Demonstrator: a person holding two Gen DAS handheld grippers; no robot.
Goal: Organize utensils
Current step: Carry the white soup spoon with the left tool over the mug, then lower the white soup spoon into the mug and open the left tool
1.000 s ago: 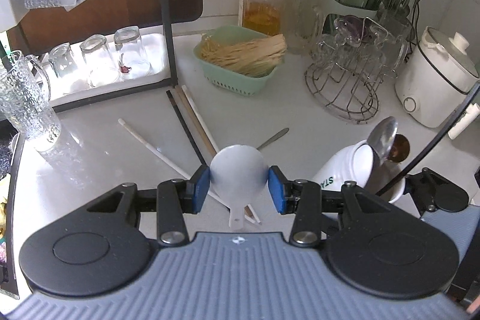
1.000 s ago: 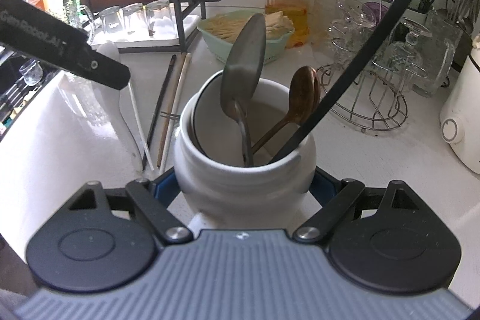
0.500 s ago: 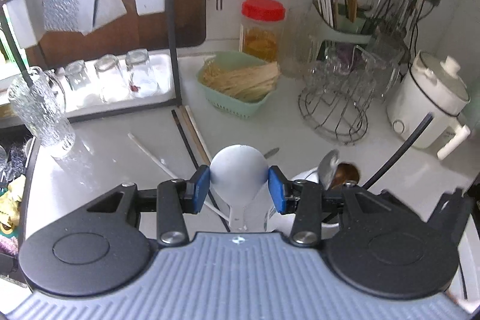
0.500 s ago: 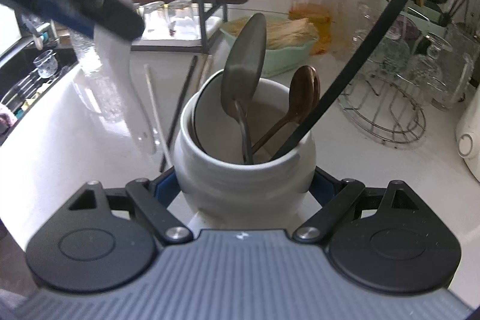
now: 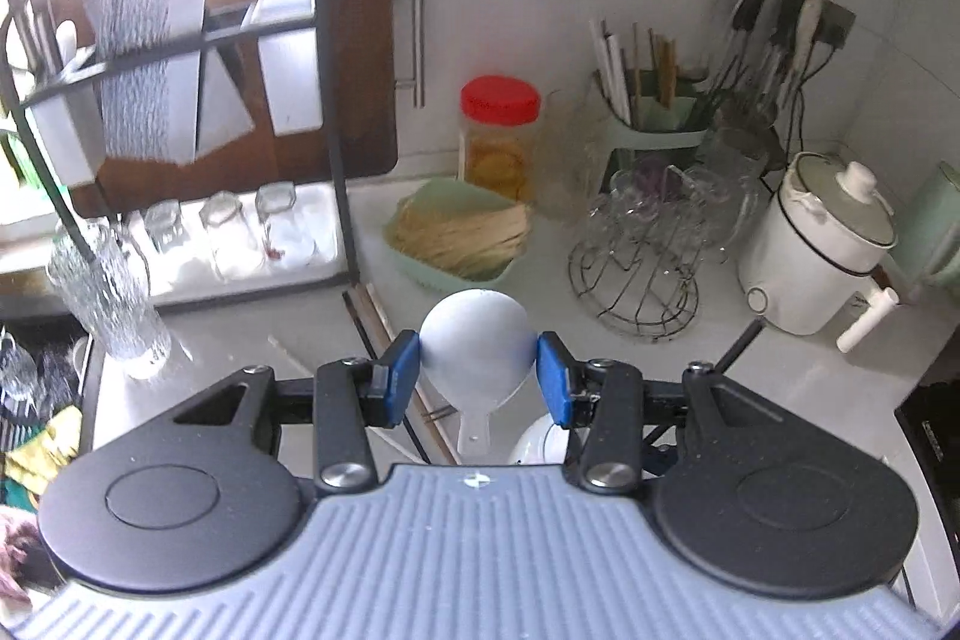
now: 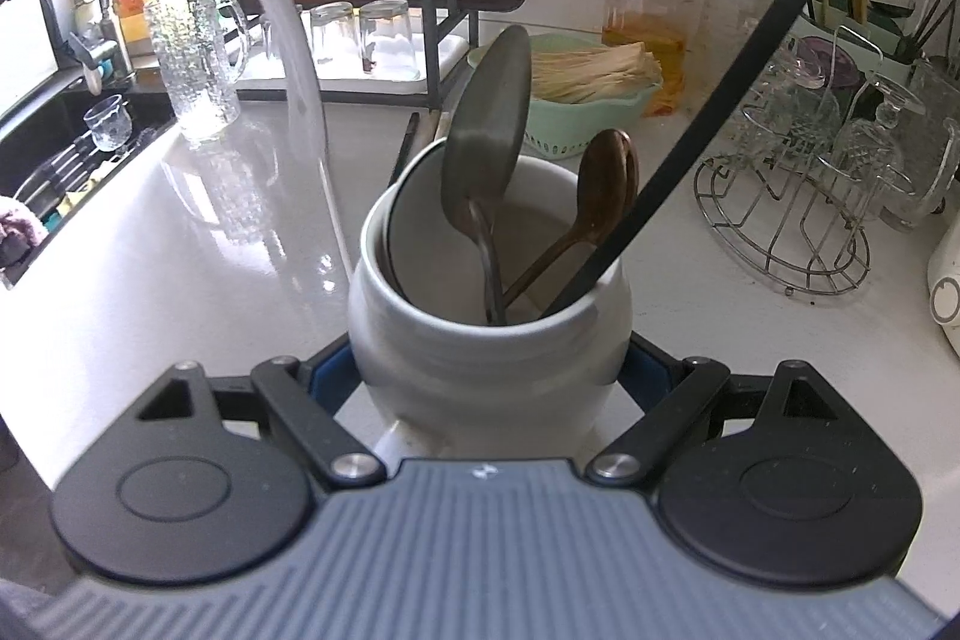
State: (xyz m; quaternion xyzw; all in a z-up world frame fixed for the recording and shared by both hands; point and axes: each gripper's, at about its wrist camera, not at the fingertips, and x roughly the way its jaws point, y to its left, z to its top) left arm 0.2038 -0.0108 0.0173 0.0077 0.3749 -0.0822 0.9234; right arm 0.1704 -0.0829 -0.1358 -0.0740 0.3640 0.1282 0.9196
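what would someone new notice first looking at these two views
Probably the white spoon clamped by its bowl in the left gripper, held up above the countertop. Next, the white ceramic jar gripped by the right gripper near the camera, with a big metal spoon and a brown wooden spoon standing in it. Behind sits a red-lidded jar by the wall.

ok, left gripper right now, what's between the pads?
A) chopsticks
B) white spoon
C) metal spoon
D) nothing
B: in the left wrist view the left gripper has its blue pads pressed on the round bowl of the white spoon, handle hanging down toward the camera.
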